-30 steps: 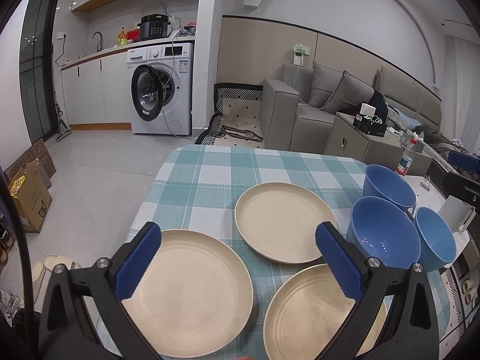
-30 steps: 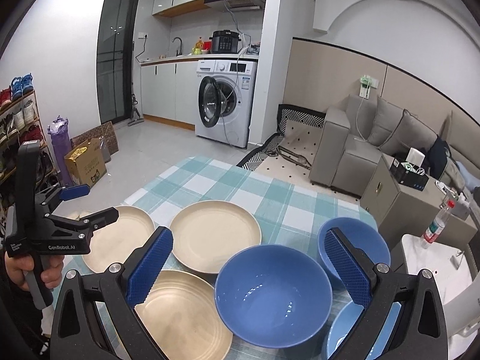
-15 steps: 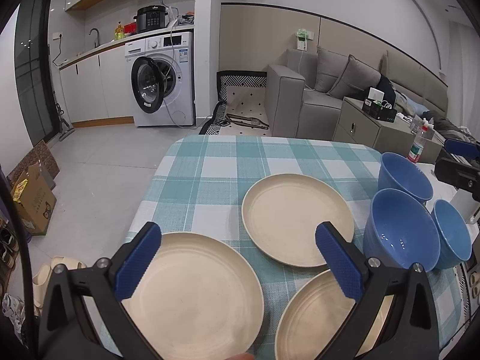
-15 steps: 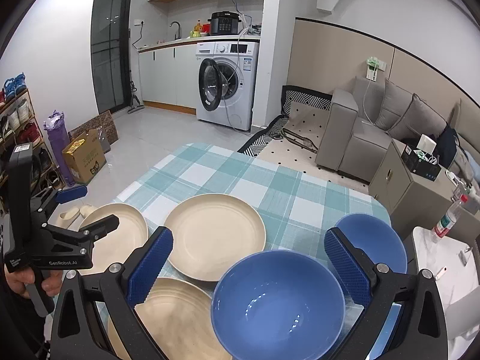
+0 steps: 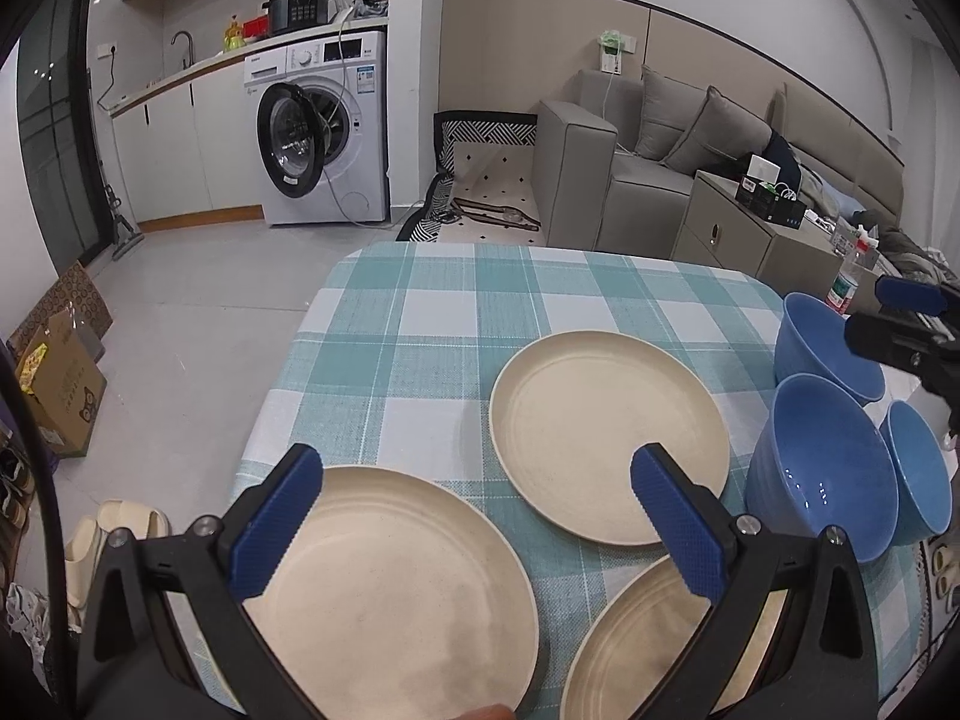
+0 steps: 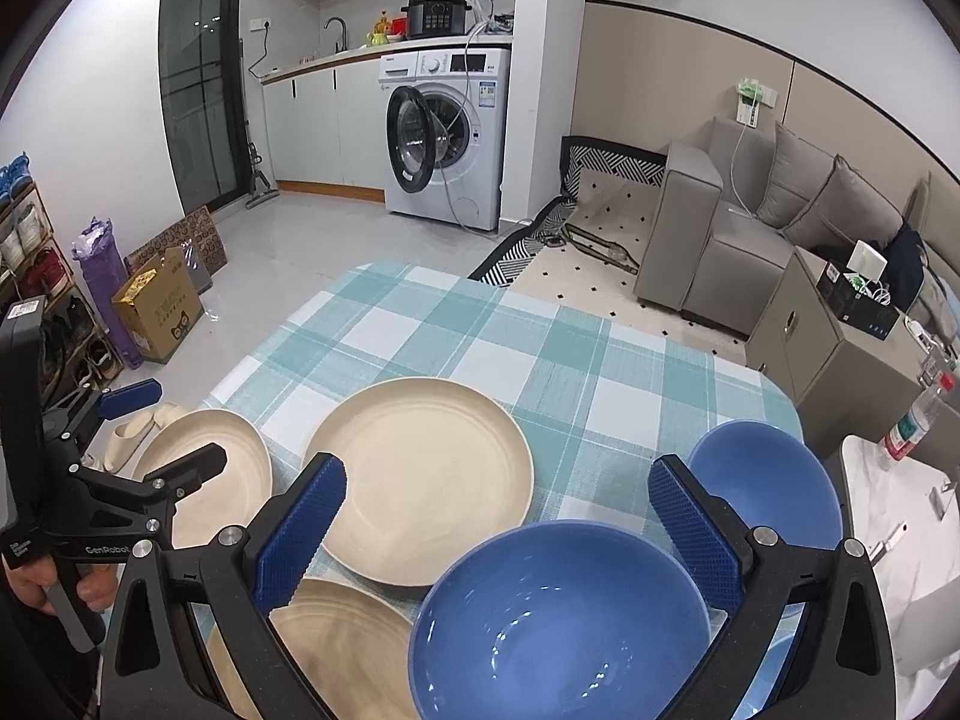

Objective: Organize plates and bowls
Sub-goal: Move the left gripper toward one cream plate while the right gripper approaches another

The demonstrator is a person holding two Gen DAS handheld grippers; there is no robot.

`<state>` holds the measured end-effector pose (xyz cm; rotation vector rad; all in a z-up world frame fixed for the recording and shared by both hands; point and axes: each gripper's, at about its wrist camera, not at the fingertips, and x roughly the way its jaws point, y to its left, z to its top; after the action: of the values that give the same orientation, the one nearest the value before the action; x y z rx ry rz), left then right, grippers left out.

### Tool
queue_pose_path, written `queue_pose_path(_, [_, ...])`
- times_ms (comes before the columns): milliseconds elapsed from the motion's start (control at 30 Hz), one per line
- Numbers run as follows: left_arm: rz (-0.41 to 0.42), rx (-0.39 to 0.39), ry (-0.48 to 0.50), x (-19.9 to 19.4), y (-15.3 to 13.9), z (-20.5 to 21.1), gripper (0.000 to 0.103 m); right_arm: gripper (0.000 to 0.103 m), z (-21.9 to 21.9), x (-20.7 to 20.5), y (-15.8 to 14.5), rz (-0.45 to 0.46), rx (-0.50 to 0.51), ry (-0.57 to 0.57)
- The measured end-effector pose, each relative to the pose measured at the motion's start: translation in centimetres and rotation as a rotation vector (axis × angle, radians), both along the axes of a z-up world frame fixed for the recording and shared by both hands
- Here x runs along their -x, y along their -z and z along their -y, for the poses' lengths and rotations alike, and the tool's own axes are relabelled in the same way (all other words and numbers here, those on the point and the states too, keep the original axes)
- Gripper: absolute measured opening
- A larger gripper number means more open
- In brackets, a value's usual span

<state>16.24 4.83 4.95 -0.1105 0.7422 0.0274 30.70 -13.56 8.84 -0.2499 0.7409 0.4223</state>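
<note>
Both grippers: black plastic frames, silver screws at joints. Fingers faced with blue cross-hatched rubber. Left gripper body marked "GenRobot" in white; hand wraps grey handle.

Your left wrist view looks down close over the worktop's near-left edge; your right view sits further right. Both face the washing machine and share the middle plate.
</note>
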Motion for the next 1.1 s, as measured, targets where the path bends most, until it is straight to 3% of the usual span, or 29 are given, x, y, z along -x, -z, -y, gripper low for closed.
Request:
queue_pose_path(533, [-0.091,0.039,0.003,-3.9,2.5,0.0,0.103,0.103,-2.0,-4.9,4.1,-0.141,0.070,-0.009])
queue_pose_path(1100, [-0.145,0.012,0.023,-6.3,4.1,0.6,0.103,0.103,-2.6,-8.4,7.7,-0.257,0.125,-0.021])
